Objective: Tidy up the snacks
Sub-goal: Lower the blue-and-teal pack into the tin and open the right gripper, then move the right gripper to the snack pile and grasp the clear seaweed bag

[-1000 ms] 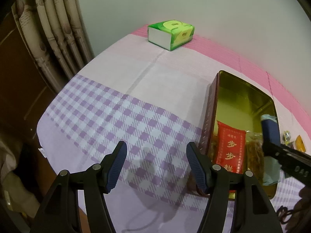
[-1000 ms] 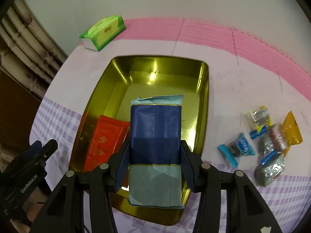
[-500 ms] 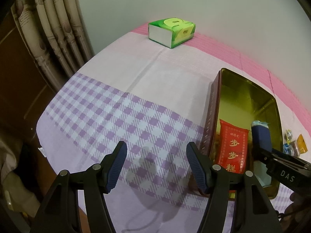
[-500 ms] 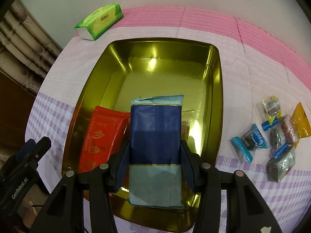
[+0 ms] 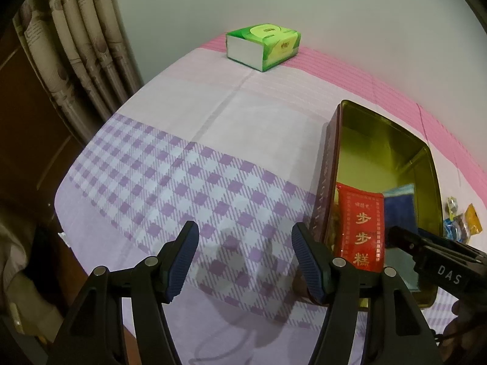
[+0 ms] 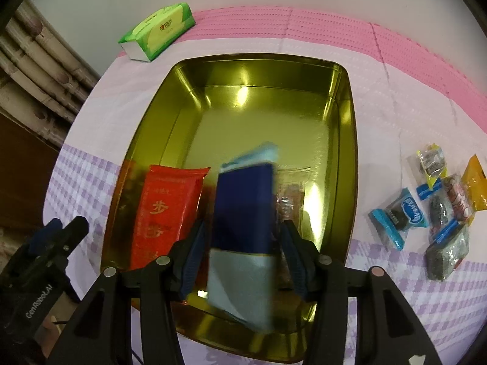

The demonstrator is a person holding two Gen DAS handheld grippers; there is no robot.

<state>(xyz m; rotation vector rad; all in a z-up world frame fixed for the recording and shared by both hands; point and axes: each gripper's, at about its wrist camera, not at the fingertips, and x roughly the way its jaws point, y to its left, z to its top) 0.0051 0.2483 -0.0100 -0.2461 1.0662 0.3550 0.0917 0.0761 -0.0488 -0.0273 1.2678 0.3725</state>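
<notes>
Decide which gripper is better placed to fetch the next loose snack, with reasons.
Right. The right gripper, jaws just opening around the blue packet over the tin, sits beside the loose snacks; the left gripper hovers across the tin.

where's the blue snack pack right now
In the right wrist view the blue snack pack sits between the right gripper's opening jaws, over the gold tin, right of the red packet.

One tin [image 6: 344, 140], one tissue pack [image 6: 158, 30]
</notes>
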